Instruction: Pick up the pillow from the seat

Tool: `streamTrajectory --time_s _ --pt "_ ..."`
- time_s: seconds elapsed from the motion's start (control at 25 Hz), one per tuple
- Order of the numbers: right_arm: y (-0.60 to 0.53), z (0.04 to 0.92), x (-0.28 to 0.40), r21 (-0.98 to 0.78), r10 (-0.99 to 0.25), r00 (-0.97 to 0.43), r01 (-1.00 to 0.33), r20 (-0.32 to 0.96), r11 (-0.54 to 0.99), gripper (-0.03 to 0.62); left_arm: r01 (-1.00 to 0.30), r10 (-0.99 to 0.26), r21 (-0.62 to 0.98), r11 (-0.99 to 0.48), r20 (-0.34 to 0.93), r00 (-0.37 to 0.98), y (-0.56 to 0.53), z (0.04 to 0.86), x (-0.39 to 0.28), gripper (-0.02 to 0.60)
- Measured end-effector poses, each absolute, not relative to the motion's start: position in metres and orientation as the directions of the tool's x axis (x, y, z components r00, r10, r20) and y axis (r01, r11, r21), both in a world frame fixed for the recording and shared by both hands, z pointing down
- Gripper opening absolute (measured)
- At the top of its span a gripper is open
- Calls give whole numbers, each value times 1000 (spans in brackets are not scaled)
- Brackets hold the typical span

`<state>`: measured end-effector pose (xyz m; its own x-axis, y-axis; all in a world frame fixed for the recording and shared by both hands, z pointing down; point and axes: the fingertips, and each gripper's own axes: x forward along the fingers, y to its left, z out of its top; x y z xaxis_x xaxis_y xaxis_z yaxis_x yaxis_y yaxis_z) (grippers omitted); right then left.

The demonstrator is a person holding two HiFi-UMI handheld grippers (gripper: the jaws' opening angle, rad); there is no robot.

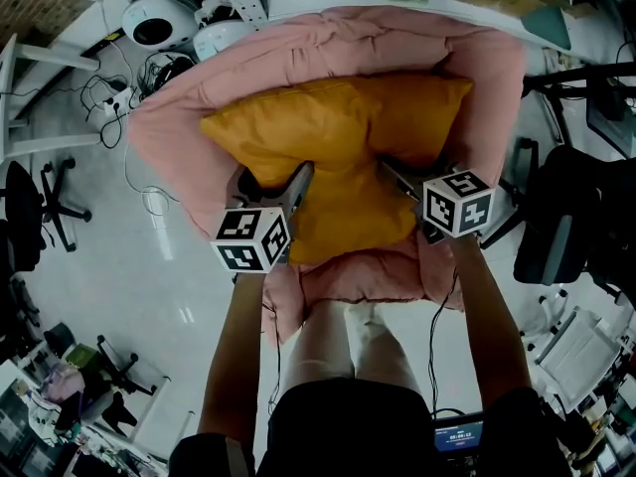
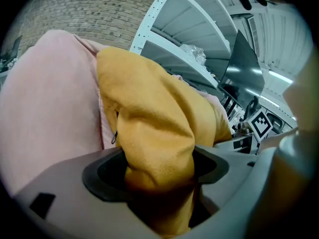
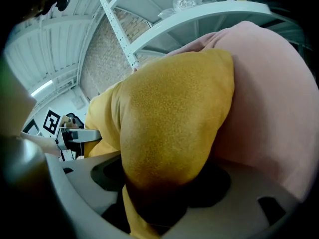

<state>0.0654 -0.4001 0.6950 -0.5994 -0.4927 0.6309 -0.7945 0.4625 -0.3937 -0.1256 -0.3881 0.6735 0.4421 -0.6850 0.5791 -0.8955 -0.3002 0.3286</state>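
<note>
Your left gripper (image 1: 301,179) is clamped on the orange pillow (image 1: 338,132). In the left gripper view a thick fold of the orange fabric is bunched between the two jaws and pressed on both sides. Your right gripper (image 1: 396,175) has the same kind of hold: in the right gripper view a rounded bulge of the pillow fills the gap and both jaws bear on it.

In the head view the pillow sits at the centre of the frame, inside the pink padded seat (image 1: 248,63), which wraps round it at the top, left and right. Its wide upper part spreads toward the seat's back and its narrower lower part hangs toward you. You grip it at the waist between the two, the left gripper on the left edge and the right gripper on the right edge. Whether its underside touches the seat cannot be told.

Each gripper's marker cube (image 1: 250,238) faces the camera, and your forearms (image 1: 234,356) run down to the bottom of the frame. White shelving (image 2: 189,44) and a brick wall (image 2: 84,9) fill the top of the left gripper view. A dark office chair (image 1: 30,207) stands on the pale floor (image 1: 119,276) at the left edge.
</note>
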Motion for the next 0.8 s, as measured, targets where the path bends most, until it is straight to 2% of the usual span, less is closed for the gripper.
streamTrajectory --time_s 0.28,0.44,0.8 --pt "-393 696 59 -371 -487 -587 -800 647 472 237 -905 -670 313 -288 609 424 -384 675 -116 273" --pt "-390 696 55 -371 -476 -595 -792 648 484 175 -901 -663 324 -288 612 432 -382 675 -112 241" --pt "-389 696 56 -381 -471 -601 -788 645 483 166 -898 -658 332 -288 612 438 -381 676 -110 235"
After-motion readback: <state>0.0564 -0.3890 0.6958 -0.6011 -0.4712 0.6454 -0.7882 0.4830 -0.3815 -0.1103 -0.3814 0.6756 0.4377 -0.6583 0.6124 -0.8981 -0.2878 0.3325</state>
